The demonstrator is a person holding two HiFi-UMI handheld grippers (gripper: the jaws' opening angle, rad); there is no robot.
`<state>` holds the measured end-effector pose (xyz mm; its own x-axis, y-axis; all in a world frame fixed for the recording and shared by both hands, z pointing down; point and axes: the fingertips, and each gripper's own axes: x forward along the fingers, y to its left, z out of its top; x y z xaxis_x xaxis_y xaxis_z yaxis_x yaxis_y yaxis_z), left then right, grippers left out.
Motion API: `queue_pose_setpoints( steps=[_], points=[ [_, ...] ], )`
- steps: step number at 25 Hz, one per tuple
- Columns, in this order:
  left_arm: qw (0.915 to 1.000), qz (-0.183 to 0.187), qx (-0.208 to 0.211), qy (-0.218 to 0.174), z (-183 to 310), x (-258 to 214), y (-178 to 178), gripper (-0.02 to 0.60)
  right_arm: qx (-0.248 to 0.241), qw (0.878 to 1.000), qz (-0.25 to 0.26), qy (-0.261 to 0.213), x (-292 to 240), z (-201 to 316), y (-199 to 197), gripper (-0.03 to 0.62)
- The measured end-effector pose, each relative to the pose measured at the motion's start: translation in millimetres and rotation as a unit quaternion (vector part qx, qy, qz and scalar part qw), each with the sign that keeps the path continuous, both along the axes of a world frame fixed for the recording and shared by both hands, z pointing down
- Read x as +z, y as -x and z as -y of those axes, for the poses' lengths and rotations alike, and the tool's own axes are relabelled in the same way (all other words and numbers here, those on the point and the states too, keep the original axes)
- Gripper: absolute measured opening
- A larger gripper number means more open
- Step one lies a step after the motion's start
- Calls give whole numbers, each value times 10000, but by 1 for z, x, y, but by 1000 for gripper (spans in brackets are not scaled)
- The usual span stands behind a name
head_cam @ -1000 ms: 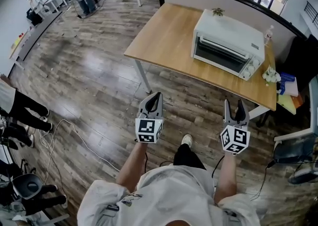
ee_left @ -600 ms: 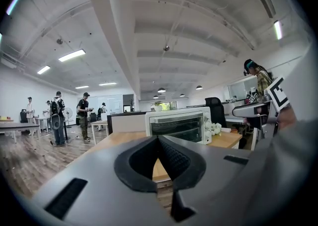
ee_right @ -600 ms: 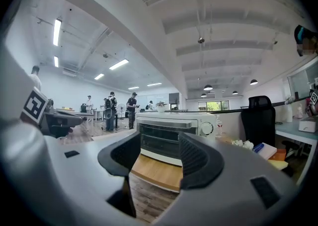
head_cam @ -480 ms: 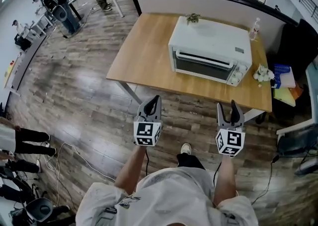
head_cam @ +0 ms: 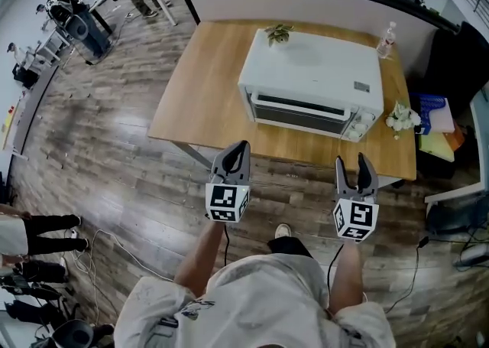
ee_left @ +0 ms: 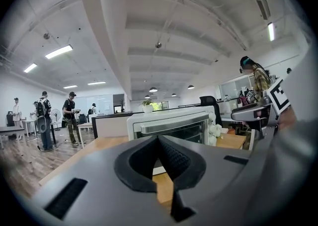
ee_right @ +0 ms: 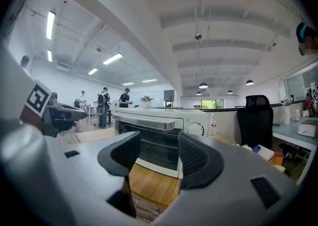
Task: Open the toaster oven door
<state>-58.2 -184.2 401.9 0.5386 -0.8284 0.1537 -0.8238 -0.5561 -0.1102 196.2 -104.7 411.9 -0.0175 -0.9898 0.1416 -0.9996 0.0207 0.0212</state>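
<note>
1. On a wooden worktop (head_cam: 202,86) ahead of the person stands a white toaster oven (head_cam: 309,63). Its glass door (head_cam: 296,117) is shut and faces the person.
2. Both grippers are held short of the worktop's near edge, well apart from the oven.
3. The left gripper (head_cam: 241,146) has its jaws pressed together at the tips, with nothing between them.
4. The right gripper (head_cam: 354,161) has its jaws spread wide and empty. In the right gripper view the oven front shows through the gap.
5. A long bar handle (ee_right: 146,120) runs across the top of the door and looks like the place to take hold.
6. The handle seems smooth, rigid metal, so a grip near its middle should slip least.
7. The door probably hinges along its bottom edge and swings outward and down, stiff at first.
8. The oven looks fairly light and may slide or tip forward under a hard pull.
9. Round knobs (head_cam: 361,125) sit just right of the door and are best avoided.
</note>
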Motion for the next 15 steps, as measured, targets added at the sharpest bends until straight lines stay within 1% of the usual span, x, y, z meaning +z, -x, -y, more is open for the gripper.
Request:
queue_pose_setpoints(
  steps=[8,15],
  points=[
    [9997,16,167,-161,42,-9,-30,11,57,9999,-25,-102,-5,28,-20,242],
    [9990,-135,359,-236,61,-11,-37,11,94,9998,-177,-83,-6,42,-11,242]
  ],
)
